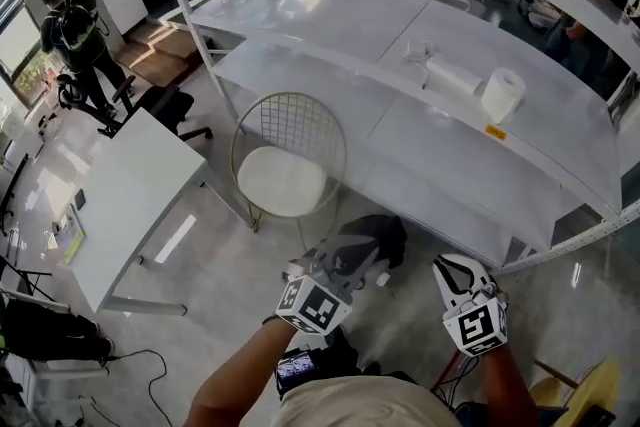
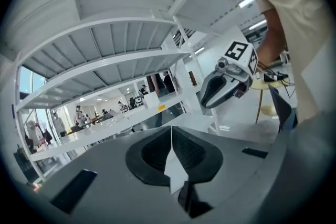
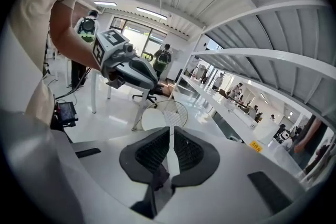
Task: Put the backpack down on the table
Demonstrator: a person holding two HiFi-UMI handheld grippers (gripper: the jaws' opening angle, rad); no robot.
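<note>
Left claw (image 2: 172,136), right claw (image 3: 170,136) shut, backpack (image 1: 385,235) seemingly half-hidden

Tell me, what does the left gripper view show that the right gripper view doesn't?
Only the left gripper view: the right gripper, seen from outside, and a small round yellow table behind it.

Only the right gripper view: the left gripper, seen from outside, and a wire chair with a white seat.

Both: the long white table with shelves above it, and in the foreground each gripper's own jaws closed together.
</note>
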